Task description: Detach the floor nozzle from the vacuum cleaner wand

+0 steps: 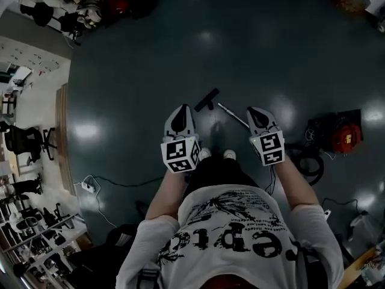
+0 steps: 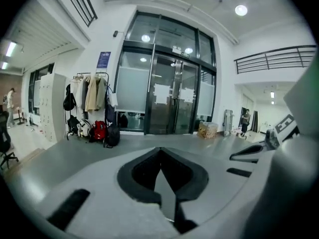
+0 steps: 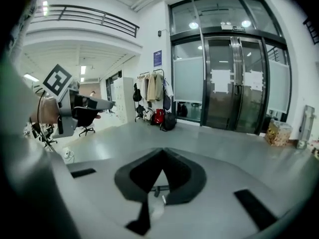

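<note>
left gripper (image 1: 181, 111): jaws closed together, empty | right gripper (image 1: 257, 112): jaws closed together, empty | nozzle (image 1: 207, 99): on floor (image 1: 240, 41), ahead of and between both fingertips, long axis slanting up-right | wand (image 1: 233, 115): just left of right fingertips, slanting down-right, far end just beside nozzle

Floor nozzle (image 1: 207, 99) and wand (image 1: 233, 115) lying apart, seen between left gripper (image 1: 182, 109), right gripper (image 1: 256, 111)

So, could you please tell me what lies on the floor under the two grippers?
The nozzle and the wand lie apart on the floor between the left gripper and right gripper. The right gripper covers the wand's near end.
</note>
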A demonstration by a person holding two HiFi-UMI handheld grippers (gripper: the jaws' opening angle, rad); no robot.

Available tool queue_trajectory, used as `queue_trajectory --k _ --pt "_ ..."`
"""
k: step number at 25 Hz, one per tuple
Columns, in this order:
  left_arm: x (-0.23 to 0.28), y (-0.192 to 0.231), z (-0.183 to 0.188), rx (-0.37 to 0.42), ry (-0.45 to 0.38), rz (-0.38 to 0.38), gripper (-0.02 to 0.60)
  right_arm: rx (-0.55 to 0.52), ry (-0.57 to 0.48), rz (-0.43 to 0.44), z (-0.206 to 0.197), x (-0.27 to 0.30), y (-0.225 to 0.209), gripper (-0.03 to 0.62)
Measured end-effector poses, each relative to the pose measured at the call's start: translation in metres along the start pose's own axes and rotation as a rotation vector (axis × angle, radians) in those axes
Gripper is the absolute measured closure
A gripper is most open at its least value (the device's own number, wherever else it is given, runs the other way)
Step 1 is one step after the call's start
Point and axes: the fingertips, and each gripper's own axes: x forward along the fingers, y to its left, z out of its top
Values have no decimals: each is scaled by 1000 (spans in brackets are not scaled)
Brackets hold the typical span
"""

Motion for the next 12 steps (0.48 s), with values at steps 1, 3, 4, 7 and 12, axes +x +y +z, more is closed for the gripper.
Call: queue_trajectory --k 1,3,4,7,12 --pt "-10 -4 1 10 -4 -2 577 9 -7 -6 0 -11 0 592" --pt "-24 -10 -7 38 5 -10 577 36 -26 -24 1 -28 1 591" --pt "-28 -12 -13 53 15 -19 577 52 -36 -34 2 -34 1 592" --pt "-47 -14 -19 61 14 -52 577 91 -55 -43 4 -48 10 592" --pt "-70 -15 -12 21 -22 -78 577 68 -63 -44 1 -64 15 592"
